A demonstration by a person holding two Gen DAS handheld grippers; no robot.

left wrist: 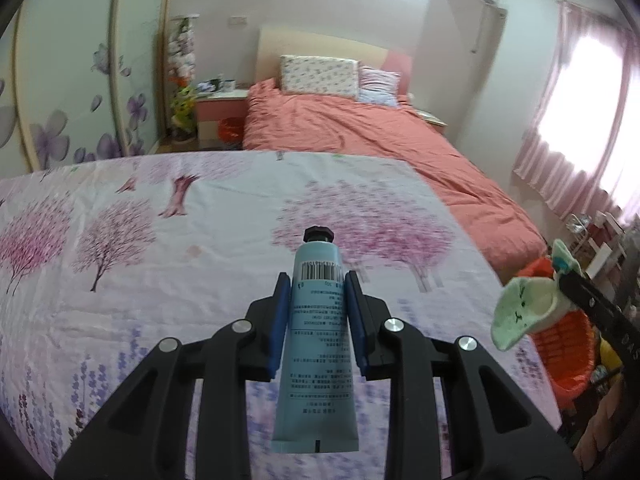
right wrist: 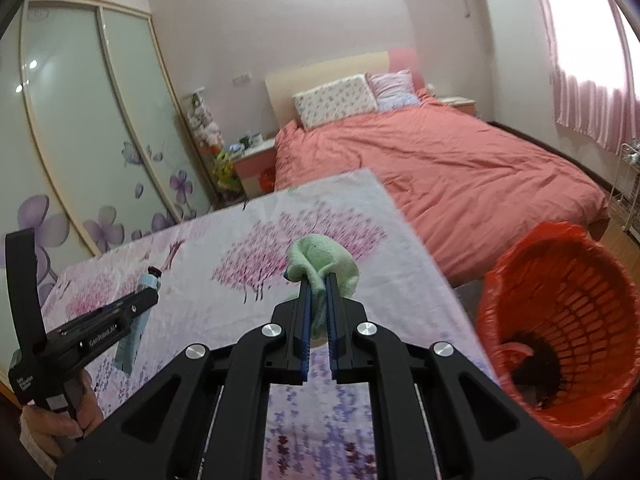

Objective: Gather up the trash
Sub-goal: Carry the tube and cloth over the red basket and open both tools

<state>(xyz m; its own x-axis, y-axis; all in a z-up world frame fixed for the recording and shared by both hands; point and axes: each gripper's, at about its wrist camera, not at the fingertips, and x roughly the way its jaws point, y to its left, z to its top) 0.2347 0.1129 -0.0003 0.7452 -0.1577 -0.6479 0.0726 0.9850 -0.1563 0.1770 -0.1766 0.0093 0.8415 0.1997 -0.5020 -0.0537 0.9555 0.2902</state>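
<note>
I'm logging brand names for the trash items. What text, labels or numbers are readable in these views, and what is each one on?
"GenROBOT.AI": side of the left hand-held gripper, as it seems to read.
"DAS": partial letters on the right hand-held gripper, cut off at the edge.
Barcode and small print: on the blue tube, too small to read.
Small white label low on the left gripper's handle: blurred, unreadable.
Green cloth: no text.

The pale blue plastic tube with a black cap [left wrist: 316,340] carries a black barcode and many lines of small print, too small to read. On the side of the black left gripper [right wrist: 150,280], white letters look like "GenRobot.AI", somewhat blurred.
</note>
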